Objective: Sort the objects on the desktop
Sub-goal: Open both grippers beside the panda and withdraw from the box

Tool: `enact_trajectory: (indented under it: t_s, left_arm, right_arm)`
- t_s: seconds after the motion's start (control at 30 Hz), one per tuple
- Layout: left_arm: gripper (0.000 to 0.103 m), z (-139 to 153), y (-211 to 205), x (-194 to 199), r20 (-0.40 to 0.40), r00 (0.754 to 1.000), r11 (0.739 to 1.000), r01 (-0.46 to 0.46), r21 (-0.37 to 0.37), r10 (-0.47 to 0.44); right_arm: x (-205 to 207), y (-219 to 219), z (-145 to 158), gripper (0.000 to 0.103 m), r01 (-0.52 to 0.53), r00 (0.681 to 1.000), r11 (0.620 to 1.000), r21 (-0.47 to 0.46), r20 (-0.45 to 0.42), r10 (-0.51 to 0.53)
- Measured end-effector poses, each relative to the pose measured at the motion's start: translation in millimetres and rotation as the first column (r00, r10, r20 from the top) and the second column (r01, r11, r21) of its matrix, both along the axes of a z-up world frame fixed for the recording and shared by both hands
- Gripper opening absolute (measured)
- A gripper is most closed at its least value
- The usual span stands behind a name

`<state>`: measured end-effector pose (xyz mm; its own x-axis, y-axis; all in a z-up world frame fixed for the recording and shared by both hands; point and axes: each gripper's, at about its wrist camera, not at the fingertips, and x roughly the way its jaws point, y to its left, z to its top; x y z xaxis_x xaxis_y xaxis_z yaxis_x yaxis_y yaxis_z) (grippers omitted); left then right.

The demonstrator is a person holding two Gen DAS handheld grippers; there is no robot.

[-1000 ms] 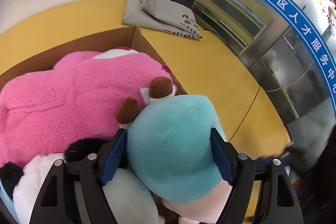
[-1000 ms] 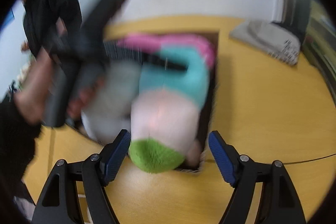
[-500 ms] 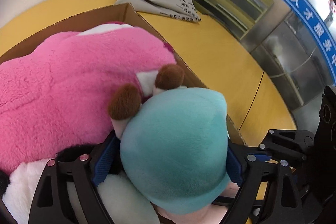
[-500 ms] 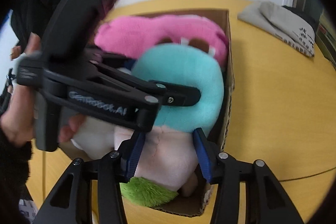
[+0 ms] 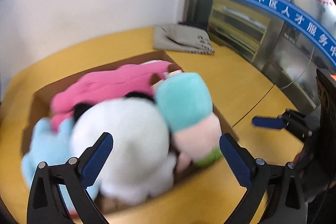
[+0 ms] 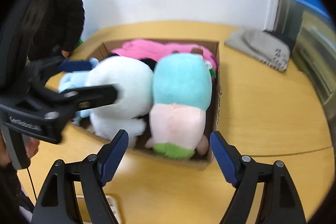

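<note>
I look down along both grippers at a cardboard box (image 6: 216, 98) sitting on a yellow wooden table (image 6: 262, 114). The box is packed with plush toys. A teal, pale pink and green plush (image 6: 180, 98) lies along the box's right side, its green end toward me. Pressed against its left is a white plush with black ears (image 6: 119, 85), and a light blue plush (image 6: 71, 79) lies at the far left, spilling over the box edge. A bright pink plush (image 6: 151, 48) fills the back of the box.

My right gripper (image 6: 168, 152) hovers above the near edge of the box, its blue-padded jaws spread wide with nothing between them. My left gripper (image 5: 166, 152) also hangs over the box from the other side, jaws spread wide and empty; below it I see the white plush (image 5: 126, 140) and the teal plush (image 5: 184, 102), both motion-blurred. In the right wrist view, the left gripper reaches in from the left edge, gripped by a hand (image 6: 31, 146) in a dark sleeve.

A folded grey cloth bag (image 6: 260, 47) with dark printed lettering lies on the table, well apart from the box, near a white wall.
</note>
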<state>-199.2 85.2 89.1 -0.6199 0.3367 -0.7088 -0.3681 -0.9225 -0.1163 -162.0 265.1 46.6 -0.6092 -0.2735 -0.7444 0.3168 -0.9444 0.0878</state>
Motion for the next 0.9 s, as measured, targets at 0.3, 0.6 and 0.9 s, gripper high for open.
enact_trajectory:
  t_s: [0.3,0.6,0.9]
  left_arm:
    - [0.103,-10.3,-76.7,132.3,-0.045,0.975,0.974,-0.215,0.068,0.218]
    - [0.103,-27.9,-76.4,180.8,-0.028,0.972,0.967,-0.229,0.109,0.233]
    - [0.103,-38.7,-76.6,176.0,-0.005,0.973,0.967,-0.229,0.114,0.231]
  right_arm:
    - [75.0,-17.8,7.0,0.080,0.089,0.993,0.995,0.047,-0.080,-0.085]
    - [119.3,-31.2,3.9,0.080,0.138,0.986,0.987,0.087,-0.109,-0.128]
    - [120.8,-28.5,2.0,0.080,0.153,0.985,0.983,0.099,-0.101,-0.143]
